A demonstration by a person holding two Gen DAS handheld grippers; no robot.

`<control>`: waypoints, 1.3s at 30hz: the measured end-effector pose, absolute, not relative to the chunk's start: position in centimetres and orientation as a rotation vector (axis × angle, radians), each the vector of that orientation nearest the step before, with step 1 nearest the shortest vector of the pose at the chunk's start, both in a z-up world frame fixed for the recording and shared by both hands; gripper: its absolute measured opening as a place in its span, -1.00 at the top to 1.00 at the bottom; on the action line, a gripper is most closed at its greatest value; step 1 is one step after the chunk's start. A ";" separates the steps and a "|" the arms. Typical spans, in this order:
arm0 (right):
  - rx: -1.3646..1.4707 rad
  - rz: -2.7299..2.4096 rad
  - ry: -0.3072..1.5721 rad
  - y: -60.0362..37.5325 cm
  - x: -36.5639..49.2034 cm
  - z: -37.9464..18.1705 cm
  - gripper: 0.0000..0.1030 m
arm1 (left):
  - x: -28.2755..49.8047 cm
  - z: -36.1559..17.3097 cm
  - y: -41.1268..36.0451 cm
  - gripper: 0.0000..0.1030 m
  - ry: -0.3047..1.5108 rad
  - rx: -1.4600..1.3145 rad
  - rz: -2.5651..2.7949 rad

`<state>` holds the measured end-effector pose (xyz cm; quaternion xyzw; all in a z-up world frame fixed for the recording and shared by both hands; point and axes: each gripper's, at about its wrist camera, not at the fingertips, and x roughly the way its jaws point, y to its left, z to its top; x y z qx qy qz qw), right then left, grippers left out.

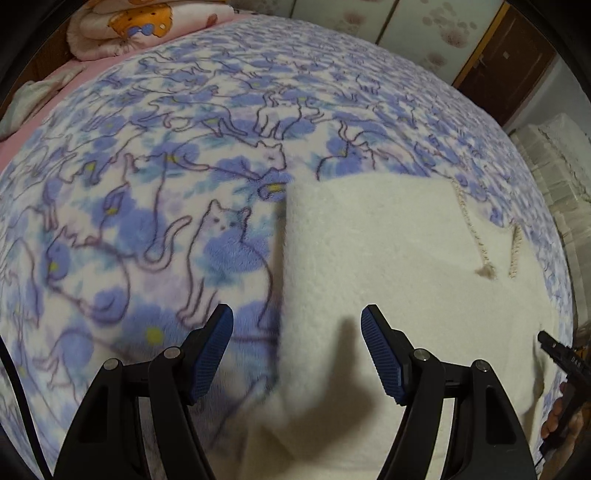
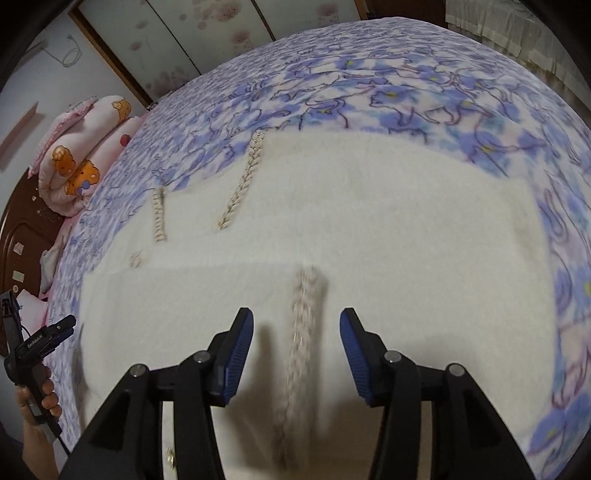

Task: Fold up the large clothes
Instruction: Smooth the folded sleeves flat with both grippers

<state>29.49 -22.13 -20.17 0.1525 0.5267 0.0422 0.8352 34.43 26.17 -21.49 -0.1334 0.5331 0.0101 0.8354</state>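
Note:
A cream fleecy garment with beige braided trim lies folded flat on a blue cat-print blanket. My left gripper hovers open over the garment's left folded edge, nothing between its blue pads. In the right wrist view the same garment fills the middle, its upper layer folded over. My right gripper stands open above it, a braided trim strip running between the fingers without being pinched. The left gripper shows at that view's left edge, held by a hand.
A rolled pink quilt with bear prints lies at the head of the bed by a dark wooden headboard. Floral wardrobe panels and a brown door stand behind. White lace fabric hangs beyond the bed's right side.

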 end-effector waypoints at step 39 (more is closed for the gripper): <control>0.284 0.132 1.060 -21.3 26.1 -19.0 0.33 | 29.2 -21.0 24.9 0.17 1.092 -0.215 -0.022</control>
